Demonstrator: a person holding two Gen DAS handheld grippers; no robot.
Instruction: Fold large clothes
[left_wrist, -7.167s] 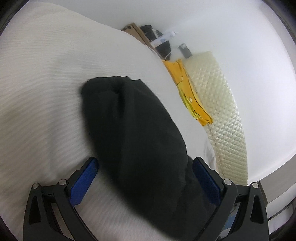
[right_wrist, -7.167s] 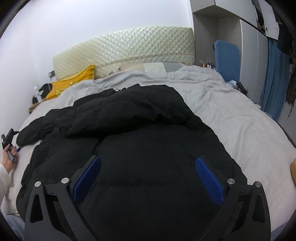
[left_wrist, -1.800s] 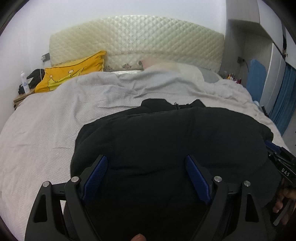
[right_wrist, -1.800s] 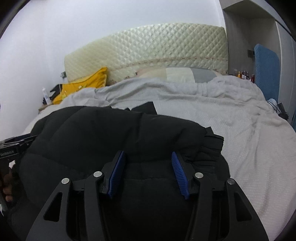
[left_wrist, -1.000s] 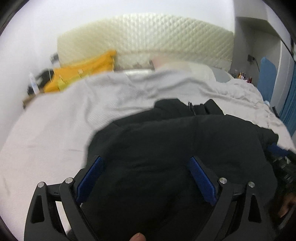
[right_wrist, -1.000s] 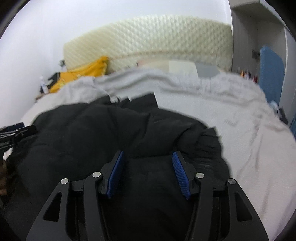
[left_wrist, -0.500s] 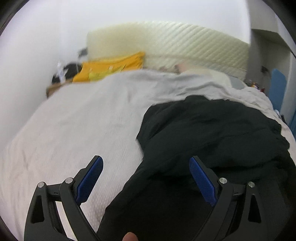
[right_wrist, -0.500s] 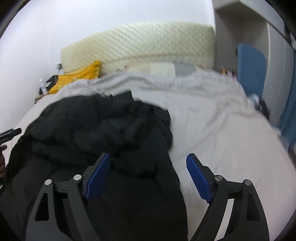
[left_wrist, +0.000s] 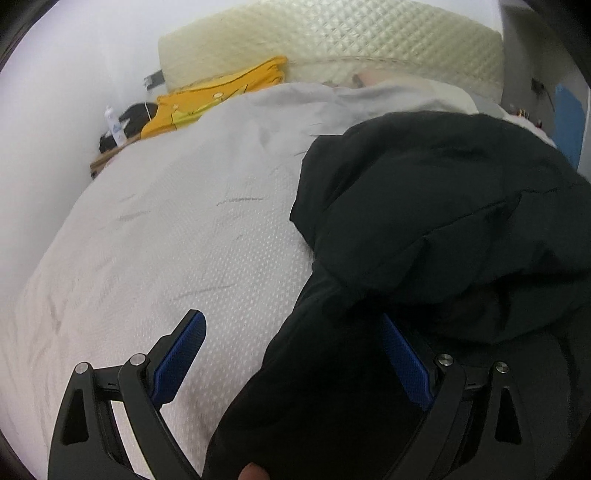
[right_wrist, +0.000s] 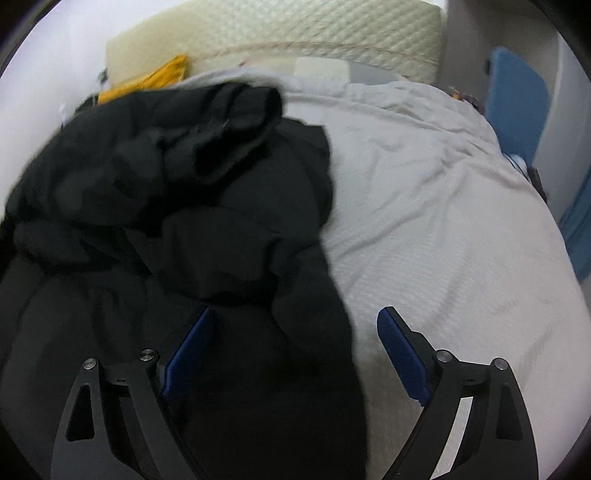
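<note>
A large black padded jacket (left_wrist: 424, 206) lies bunched in folds on the pale grey bed cover (left_wrist: 184, 240). My left gripper (left_wrist: 291, 321) hangs over the jacket's left edge, open wide, one blue pad above the cover and the other above black cloth. In the right wrist view the jacket (right_wrist: 184, 177) fills the left half. My right gripper (right_wrist: 295, 314) straddles its right edge, and its jaws are opening. Cloth lies between the fingers but neither pad presses on it. A fingertip (left_wrist: 253, 472) shows at the bottom edge.
A yellow pillow (left_wrist: 221, 96) leans on the quilted cream headboard (left_wrist: 351, 40). A low bedside stand with a bottle (left_wrist: 114, 129) is at the far left. A blue padded object (right_wrist: 517, 110) stands beside the bed on the right, with bare bed cover (right_wrist: 443, 221) before it.
Both grippers have swung apart and sunk, the left to the jacket's left edge, the right to its right edge. The right jaws widened off the cloth they pinched.
</note>
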